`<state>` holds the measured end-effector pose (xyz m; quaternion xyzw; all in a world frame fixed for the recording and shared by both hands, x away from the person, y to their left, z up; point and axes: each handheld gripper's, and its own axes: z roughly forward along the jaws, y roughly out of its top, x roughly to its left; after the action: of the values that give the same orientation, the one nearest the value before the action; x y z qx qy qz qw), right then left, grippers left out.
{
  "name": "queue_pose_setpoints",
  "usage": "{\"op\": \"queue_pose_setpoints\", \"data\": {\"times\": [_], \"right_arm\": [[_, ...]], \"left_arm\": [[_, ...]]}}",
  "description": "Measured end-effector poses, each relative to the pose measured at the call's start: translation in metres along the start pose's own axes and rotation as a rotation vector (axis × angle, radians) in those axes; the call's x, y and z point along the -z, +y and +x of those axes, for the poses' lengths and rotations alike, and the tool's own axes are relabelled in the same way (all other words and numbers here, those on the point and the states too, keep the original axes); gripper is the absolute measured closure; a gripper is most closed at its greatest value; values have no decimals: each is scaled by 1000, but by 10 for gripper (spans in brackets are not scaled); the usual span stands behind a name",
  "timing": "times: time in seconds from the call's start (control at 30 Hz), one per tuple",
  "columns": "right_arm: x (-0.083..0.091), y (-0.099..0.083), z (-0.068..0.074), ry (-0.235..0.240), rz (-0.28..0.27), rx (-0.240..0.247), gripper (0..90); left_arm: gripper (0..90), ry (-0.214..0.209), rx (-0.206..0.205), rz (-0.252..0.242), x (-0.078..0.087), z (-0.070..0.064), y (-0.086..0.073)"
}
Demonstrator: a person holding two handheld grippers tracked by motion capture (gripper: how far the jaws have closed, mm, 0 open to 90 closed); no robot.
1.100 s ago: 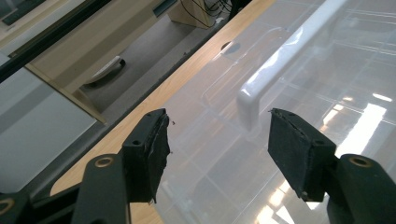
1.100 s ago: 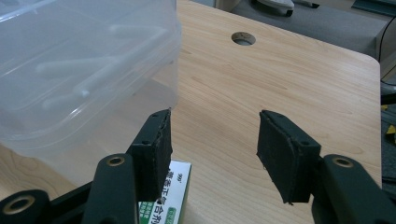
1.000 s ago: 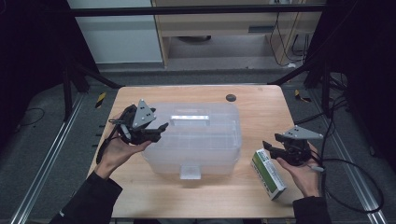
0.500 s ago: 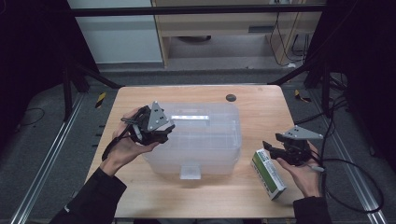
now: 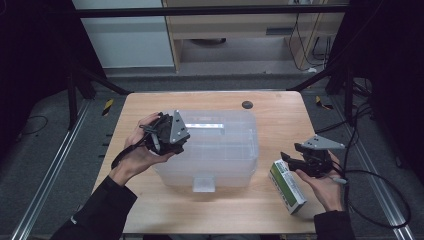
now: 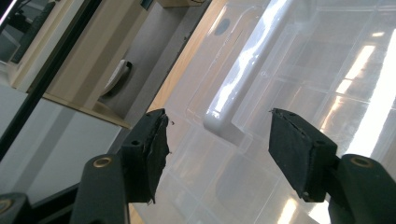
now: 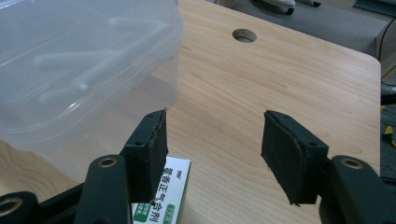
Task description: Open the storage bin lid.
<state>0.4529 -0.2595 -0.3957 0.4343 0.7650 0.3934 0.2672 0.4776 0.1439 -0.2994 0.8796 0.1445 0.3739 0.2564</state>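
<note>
A clear plastic storage box (image 5: 220,150) with a lid stands in the middle of the wooden table (image 5: 280,115). Its white handle (image 5: 206,127) lies across the lid top. My left gripper (image 5: 181,137) hovers over the lid's left end, open, and in the left gripper view the white handle (image 6: 236,79) lies between and beyond its fingers (image 6: 149,154). A green and white carton (image 5: 286,186) lies at the right front. My right gripper (image 5: 289,161) stands open just above the carton (image 7: 163,198), holding nothing.
A round hole (image 5: 247,105) sits in the tabletop behind the box, also seen in the right gripper view as a round hole (image 7: 244,34). Cables trail off the right side. A cabinet (image 5: 240,30) stands beyond the table.
My left gripper has moved right from the table's left side onto the lid's left end. The right gripper and carton have stayed still.
</note>
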Motion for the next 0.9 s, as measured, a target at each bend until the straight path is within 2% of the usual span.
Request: {"op": "queue_pose_setpoints", "data": {"times": [0.03,0.27,0.5,0.57,0.63,0.9], "right_arm": [[0,0,0,4,1,-1,407],[-1,0,1,4,9,5,405],[0,0,1,4,8,7,405],[0,0,1,5,8,7,405],[0,0,1,6,10,8,405],[0,0,1,6,11,7,410]], "left_arm": [[364,0,-19,11,-1,-1,2],[369,2,-63,37,-2,0,9],[405,2,-132,73,-8,-1,16],[413,4,-137,75,-9,-1,17],[430,7,-174,97,-12,-2,20],[476,15,-239,132,-19,-5,25]]}}
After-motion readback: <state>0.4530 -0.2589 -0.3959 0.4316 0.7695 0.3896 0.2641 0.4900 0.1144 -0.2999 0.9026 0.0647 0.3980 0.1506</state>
